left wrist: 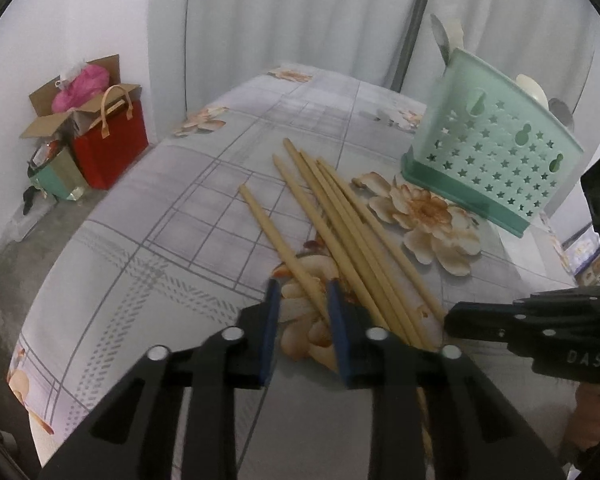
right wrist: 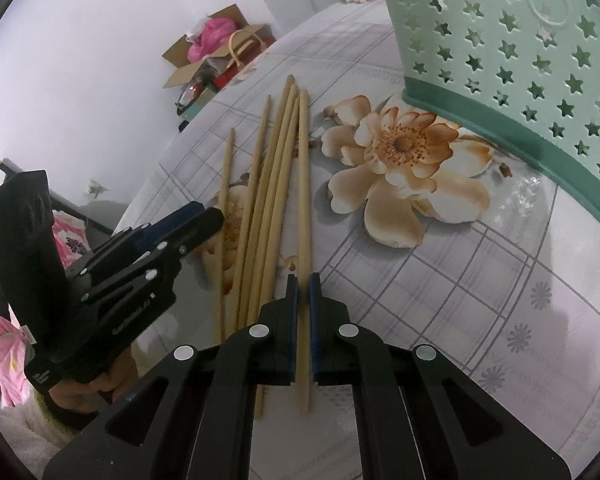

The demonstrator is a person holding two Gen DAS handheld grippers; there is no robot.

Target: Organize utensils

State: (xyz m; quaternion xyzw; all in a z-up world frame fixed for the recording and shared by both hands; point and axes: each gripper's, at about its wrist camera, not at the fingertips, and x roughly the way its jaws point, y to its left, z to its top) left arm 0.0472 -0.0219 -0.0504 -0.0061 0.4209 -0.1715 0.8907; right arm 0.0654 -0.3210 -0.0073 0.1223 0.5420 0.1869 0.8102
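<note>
Partway through — spoons already stand in the green star-cut holder near the desk's far right corner, but six or so chopsticks lie loose on the flowered cloth mid-desk, just beside the holder. Right gripper has its jaws pinched tight on the rightmost chopstick. Left gripper brackets the leftmost chopstick, jaws narrow, not visibly pressing it. All chopsticks left to load.
</note>
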